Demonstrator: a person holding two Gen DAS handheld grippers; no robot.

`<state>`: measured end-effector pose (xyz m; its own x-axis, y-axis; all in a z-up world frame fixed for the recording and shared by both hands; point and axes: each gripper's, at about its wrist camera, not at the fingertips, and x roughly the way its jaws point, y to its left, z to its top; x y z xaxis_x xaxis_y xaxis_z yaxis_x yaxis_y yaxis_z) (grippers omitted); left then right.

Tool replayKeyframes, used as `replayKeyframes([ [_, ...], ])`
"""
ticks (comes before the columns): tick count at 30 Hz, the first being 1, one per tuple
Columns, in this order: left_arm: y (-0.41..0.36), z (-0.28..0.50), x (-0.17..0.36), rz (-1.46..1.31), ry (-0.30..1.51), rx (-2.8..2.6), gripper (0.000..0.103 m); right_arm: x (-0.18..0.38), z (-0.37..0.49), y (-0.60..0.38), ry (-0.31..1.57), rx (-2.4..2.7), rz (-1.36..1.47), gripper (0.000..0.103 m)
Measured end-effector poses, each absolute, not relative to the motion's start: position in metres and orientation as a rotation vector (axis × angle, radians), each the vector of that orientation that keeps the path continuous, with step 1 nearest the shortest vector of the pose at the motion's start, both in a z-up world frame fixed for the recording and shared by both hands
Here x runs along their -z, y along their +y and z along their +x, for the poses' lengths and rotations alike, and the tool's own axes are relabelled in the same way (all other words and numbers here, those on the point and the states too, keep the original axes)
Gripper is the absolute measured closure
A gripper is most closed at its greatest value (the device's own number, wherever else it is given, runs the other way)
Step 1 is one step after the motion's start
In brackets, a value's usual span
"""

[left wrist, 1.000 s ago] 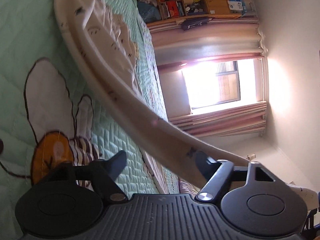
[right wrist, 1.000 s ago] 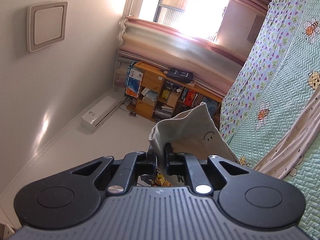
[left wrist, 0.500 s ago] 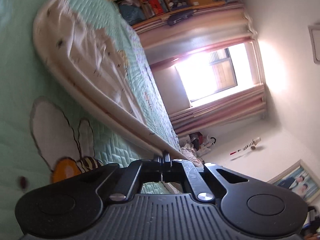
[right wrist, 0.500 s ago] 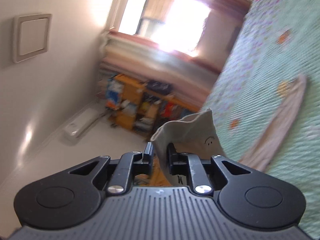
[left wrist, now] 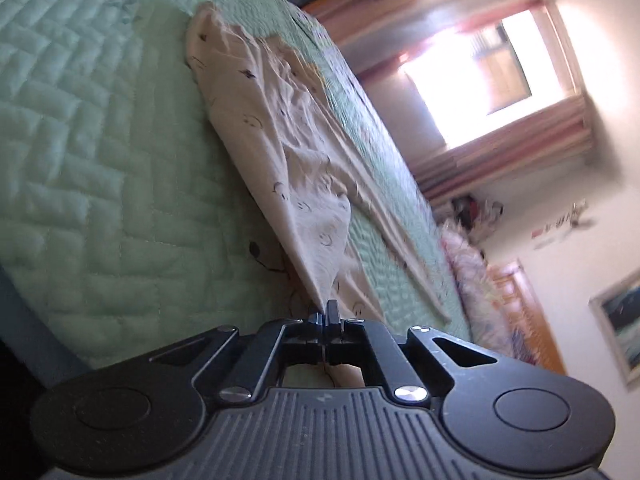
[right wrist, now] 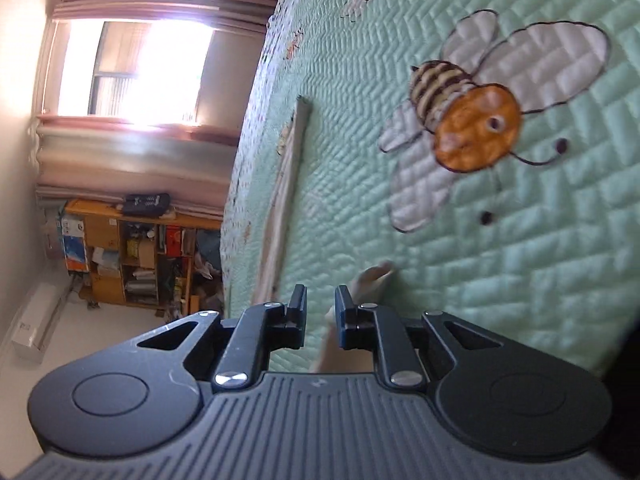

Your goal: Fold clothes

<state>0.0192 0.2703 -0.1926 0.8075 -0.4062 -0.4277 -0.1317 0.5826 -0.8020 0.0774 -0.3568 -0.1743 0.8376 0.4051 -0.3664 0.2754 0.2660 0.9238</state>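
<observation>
A cream garment (left wrist: 256, 120) printed with small smiley faces lies stretched over the green quilt (left wrist: 92, 168). My left gripper (left wrist: 326, 314) is shut on its near corner, and the cloth runs away from the fingertips in loose wrinkles. In the right wrist view the same garment (right wrist: 286, 184) shows edge-on as a long thin strip on the quilt (right wrist: 520, 280). My right gripper (right wrist: 321, 302) hovers low over the quilt with its jaws parted; quilt shows through the gap. A cream cloth corner (right wrist: 374, 276) lies slack against the right-hand finger.
A large bee pattern (right wrist: 472, 128) is sewn into the quilt, right of the right gripper. A cluttered wooden bookshelf (right wrist: 132, 256) stands past the bed's far edge, beneath a bright window (right wrist: 136, 68). A pillow (left wrist: 476, 280) lies at the bed's other end.
My left gripper closed on the garment's edge and dropped close to the quilt. My right gripper came down from mid-air to the quilt and its jaws widened, leaving the cloth corner slack.
</observation>
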Motion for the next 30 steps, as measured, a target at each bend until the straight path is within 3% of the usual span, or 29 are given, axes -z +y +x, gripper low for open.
replayKeyframes([
  [7,0.271,0.026,0.192,-0.9,0.687,0.123,0.102,0.159,0.07,-0.369,0.591,-0.095,1.19,0.084],
  [9,0.275,0.027,0.191,-0.906,0.693,0.116,0.102,0.155,0.069,-0.371,0.599,-0.091,1.101,0.068],
  [10,0.274,0.027,0.193,-0.906,0.695,0.114,0.102,0.153,0.07,-0.369,0.603,-0.093,1.056,0.05],
  [11,0.273,0.027,0.193,-0.904,0.697,0.112,0.102,0.151,0.07,-0.367,0.606,-0.097,1.011,0.039],
  [12,0.273,0.027,0.193,-0.902,0.699,0.11,0.102,0.149,0.071,-0.365,0.609,-0.1,0.965,0.037],
  [30,0.273,0.04,0.184,-0.886,0.763,0.079,0.101,0.195,0.089,-0.336,0.7,-0.237,0.828,0.036],
])
